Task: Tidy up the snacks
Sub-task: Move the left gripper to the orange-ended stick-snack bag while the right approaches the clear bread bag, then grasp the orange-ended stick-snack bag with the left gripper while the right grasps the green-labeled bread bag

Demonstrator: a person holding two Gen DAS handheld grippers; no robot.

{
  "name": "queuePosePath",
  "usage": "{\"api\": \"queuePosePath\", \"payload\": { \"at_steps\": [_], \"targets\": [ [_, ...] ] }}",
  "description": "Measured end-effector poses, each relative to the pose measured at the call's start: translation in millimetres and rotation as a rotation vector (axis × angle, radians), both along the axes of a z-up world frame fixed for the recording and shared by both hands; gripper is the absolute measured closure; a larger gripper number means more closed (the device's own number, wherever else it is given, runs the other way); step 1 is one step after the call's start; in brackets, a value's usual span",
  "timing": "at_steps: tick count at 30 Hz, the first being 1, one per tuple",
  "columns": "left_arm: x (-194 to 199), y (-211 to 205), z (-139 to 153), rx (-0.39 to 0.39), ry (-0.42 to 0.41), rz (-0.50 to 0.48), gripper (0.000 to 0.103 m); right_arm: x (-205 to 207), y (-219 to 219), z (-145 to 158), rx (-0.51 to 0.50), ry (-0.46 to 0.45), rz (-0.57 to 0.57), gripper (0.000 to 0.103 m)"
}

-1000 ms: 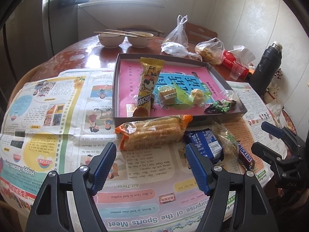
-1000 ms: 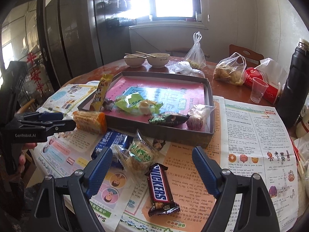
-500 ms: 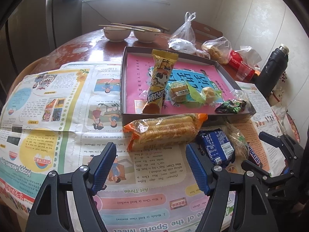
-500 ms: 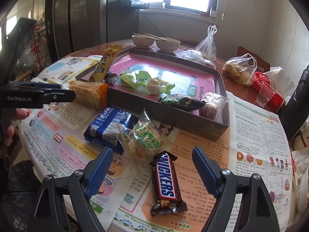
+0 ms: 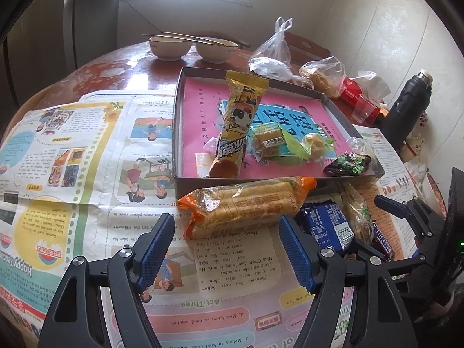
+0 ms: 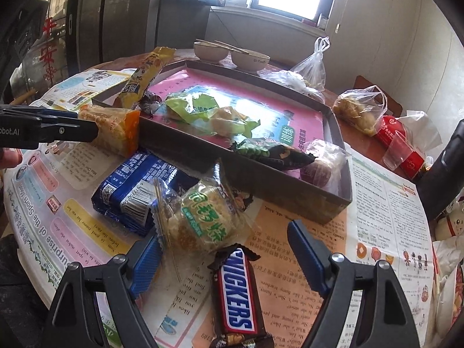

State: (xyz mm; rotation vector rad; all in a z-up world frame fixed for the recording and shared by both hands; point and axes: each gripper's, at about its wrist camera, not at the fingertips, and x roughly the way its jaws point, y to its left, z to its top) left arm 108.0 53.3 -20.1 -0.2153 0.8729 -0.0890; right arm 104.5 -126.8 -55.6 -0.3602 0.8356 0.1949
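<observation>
Left wrist view: the left gripper (image 5: 226,249) stands spread above the newspaper (image 5: 72,156), nothing between its jaws, with the orange wafer pack (image 5: 243,203) just beyond the pads and lying against the tray (image 5: 178,133). The tray holds a yellow snack (image 5: 237,124), small cakes and a green packet (image 5: 348,163). The Snickers bar (image 5: 382,242) shows here only as a sliver beside the right gripper (image 5: 380,226).

Right wrist view: the bar (image 6: 237,295) lies whole between the spread right gripper (image 6: 223,252) jaws, untouched; they have just been closing slightly. A clear-wrapped cake (image 6: 200,217) overlaps the blue pack (image 6: 133,191) just ahead. The left gripper's body is cut off at the frame edge. The dark flask (image 5: 409,107) is cropped in this view.

The round wooden table (image 5: 116,63) carries two bowls (image 5: 169,47), plastic bags and a cup; a window glares behind.
</observation>
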Motion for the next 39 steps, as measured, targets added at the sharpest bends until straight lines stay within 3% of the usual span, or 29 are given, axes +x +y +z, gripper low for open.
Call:
{"api": "queuePosePath", "payload": {
  "at_steps": [7,14,19,25,34,39],
  "targets": [
    [8.0,-2.6,-7.0,-0.026,0.010,-0.011,0.027,6.5,5.5,-2.5,0.032,0.002,0.033,0.035],
    [11.2,-7.5,-7.7,-0.061,0.019,0.006,0.027,12.9,2.0,-2.9,0.074,0.009,0.016,0.039],
    [14.1,-15.6,-7.9,-0.053,0.022,0.009,0.024,13.0,-1.6,-2.4,0.091,0.003,0.007,0.049],
    [17.5,-19.3,-10.6,-0.044,0.023,0.011,0.024,13.3,-4.4,-3.0,0.110,0.004,0.010,0.050],
    [19.8,-21.1,-10.3,-0.106,0.065,0.074,0.022,14.1,-7.9,-3.0,0.136,0.012,0.006,0.049],
    [22.9,-25.9,-11.6,-0.085,0.061,0.044,0.021,13.7,-10.4,-2.5,0.155,0.017,0.002,0.049]
  ]
}}
